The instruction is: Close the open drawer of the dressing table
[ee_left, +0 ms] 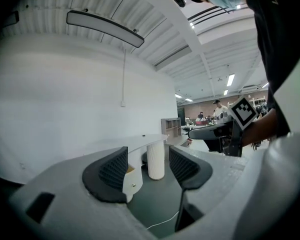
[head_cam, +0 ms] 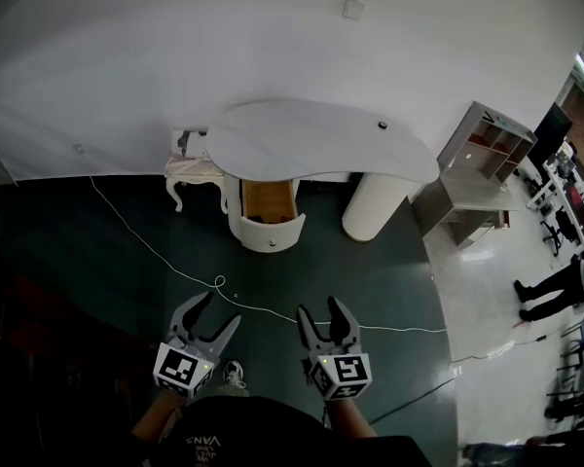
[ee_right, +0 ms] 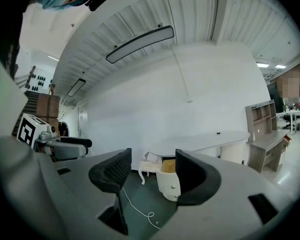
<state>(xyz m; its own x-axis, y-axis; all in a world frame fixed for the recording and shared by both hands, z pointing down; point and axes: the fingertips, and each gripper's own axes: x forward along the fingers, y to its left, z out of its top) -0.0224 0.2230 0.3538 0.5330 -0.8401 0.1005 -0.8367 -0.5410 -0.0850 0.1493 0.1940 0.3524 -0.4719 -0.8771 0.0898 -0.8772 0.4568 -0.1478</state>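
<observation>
The dressing table [head_cam: 311, 142] has a white curved top and stands against the wall, well ahead of me. Its drawer [head_cam: 271, 212] is pulled out, showing a wooden inside and a rounded white front with a small knob. Both grippers hover over the dark floor, far short of the drawer. My left gripper [head_cam: 221, 308] is open with nothing between its jaws, and so is my right gripper [head_cam: 319, 306]. The left gripper view shows the drawer [ee_left: 131, 180] between its jaws in the distance. In the right gripper view the drawer [ee_right: 168, 176] sits beside the right pad.
A ribbed white pedestal [head_cam: 375, 205] carries the table's right end. A small white stool [head_cam: 195, 175] with curved legs stands at its left. A white cable [head_cam: 214, 282] runs across the floor. A grey desk [head_cam: 462, 202] and shelf unit [head_cam: 487, 144] stand to the right, with a person [head_cam: 555, 290] beyond.
</observation>
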